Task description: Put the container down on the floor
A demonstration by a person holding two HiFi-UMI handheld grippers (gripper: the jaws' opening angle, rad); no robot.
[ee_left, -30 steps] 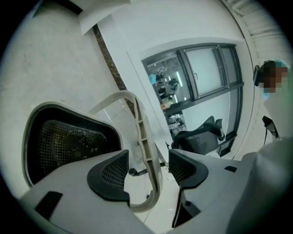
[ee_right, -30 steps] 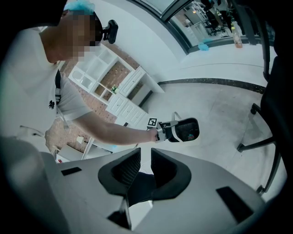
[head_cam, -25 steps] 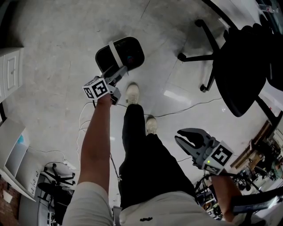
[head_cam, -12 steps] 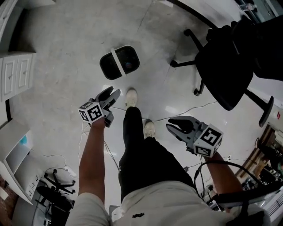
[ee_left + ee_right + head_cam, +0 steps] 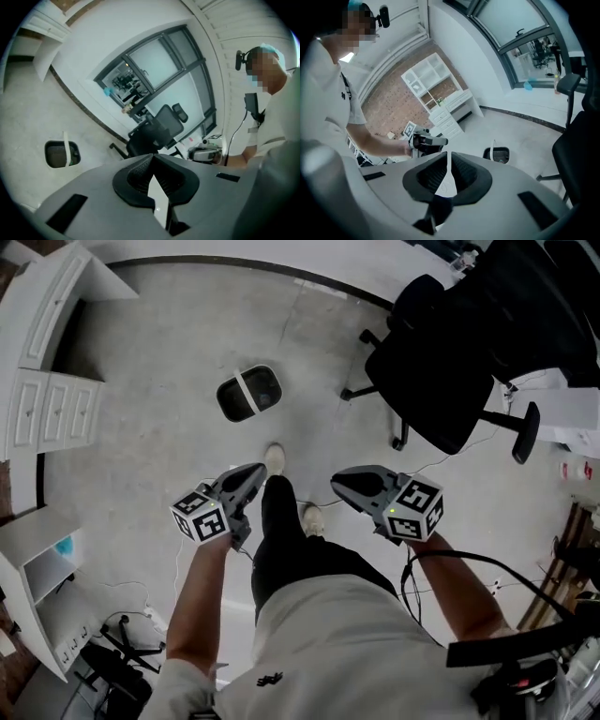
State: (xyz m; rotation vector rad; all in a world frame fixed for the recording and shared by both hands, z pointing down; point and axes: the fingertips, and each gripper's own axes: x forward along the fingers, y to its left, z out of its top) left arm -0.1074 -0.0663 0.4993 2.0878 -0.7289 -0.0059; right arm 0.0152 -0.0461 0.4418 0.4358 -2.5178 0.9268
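Note:
The container (image 5: 249,393), a black tub with a white band handle, stands alone on the grey floor; it also shows in the left gripper view as the container (image 5: 61,154) and in the right gripper view as the container (image 5: 500,154). My left gripper (image 5: 258,470) hangs well above and short of it. Its jaws have just been closing and are now shut with nothing between them (image 5: 152,157). My right gripper (image 5: 339,479) is level with it on the other side of my legs, its jaws together and empty (image 5: 449,154).
A black office chair (image 5: 450,362) stands to the right of the container. White drawers (image 5: 56,409) and a shelf unit (image 5: 37,568) line the left wall. Cables (image 5: 441,457) trail over the floor by my shoes (image 5: 274,458).
The left gripper has let go of the container, lifted away from it and shut. The right gripper has risen too and its jaws have come together. The container stays on the floor.

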